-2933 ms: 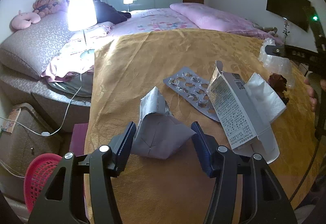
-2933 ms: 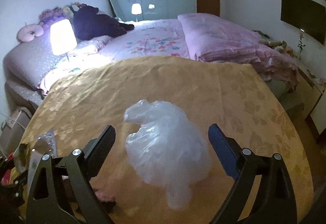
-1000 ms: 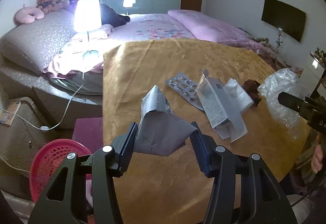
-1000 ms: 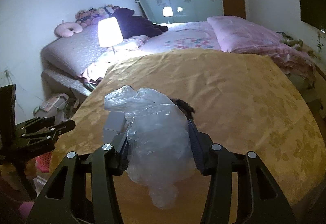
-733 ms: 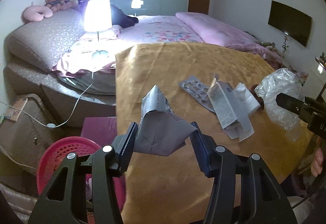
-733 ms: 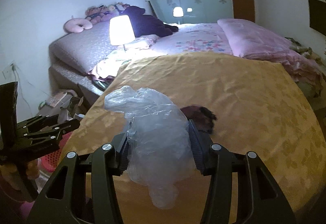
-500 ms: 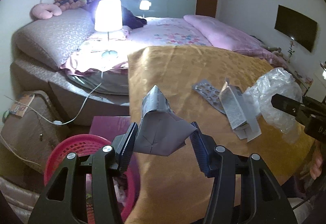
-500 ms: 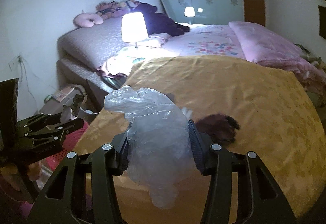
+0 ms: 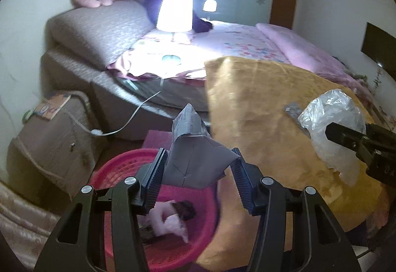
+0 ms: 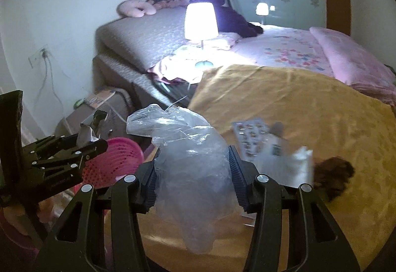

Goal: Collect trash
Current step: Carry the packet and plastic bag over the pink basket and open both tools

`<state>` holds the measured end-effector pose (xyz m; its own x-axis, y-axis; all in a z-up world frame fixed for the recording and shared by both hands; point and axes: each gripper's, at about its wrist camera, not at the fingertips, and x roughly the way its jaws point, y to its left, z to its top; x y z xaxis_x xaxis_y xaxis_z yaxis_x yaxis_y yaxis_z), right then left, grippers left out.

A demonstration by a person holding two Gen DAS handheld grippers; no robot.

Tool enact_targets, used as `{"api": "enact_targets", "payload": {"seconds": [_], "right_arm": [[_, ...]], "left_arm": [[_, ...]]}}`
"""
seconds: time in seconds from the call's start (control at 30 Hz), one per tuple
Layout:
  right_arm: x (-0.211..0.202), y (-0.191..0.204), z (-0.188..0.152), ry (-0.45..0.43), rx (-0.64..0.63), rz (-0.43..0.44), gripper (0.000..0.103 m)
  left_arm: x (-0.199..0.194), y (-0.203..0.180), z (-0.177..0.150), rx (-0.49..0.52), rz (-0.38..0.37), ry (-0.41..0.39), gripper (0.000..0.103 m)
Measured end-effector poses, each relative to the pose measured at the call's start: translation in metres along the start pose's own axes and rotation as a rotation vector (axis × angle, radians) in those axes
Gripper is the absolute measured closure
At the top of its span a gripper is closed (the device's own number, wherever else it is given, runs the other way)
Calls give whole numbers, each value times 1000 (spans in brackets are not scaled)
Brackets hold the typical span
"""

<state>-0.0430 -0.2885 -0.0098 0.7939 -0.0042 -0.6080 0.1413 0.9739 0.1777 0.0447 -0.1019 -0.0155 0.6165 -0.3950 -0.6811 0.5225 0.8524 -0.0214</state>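
In the left wrist view the left claw (image 9: 198,173) clamps a crumpled grey paper carton (image 9: 195,163) between its ribbed blue pads, held in open air above a pink plastic basket (image 9: 118,165) at the lower centre of the frame. The basket has a perforated wall and a round rim; inside lie a pale pink scrap and something dark, too blurred to name. It sits on the floor just left of the table (image 9: 259,111), whose edge, draped in a gold, glossy patterned cloth, runs down the middle of the frame. Left of the basket stands a brown cabinet (image 9: 54,133), leaving only a narrow strip of floor around the basket.

In the right wrist view the right claw (image 10: 193,177) grips a crinkled clear plastic bag (image 10: 193,160), which bulges above the pads and hangs below them, over the table's near left edge. On the cloth at right centre lie a foil blister pack (image 10: 250,138), a white printed box (image 10: 277,160) and a dark brown clump (image 10: 334,175), close together. A lit lamp (image 10: 200,21) glows on the bed at upper centre.
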Motion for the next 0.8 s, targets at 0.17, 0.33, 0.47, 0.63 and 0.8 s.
{"api": "enact_targets", "payload": {"seconds": [0.17,0.33,0.47,0.63,0.8], "right_arm": [[16,20,2,32,-29,40,54],[34,39,8,62,-59,76,54],[50,59,13,91,-88,112,54],[67,85,16,118,-125,144,54],[85,102,14,154,-134,175,54]], "left_arm": [[0,26,-9,-44,54,22,53],[4,50,-19,-84,114,34,52],[9,62,-24,-103,144,46,52],[19,74,-31,-129,160,84,52],[27,79,-35,-144,170,105,52]]}}
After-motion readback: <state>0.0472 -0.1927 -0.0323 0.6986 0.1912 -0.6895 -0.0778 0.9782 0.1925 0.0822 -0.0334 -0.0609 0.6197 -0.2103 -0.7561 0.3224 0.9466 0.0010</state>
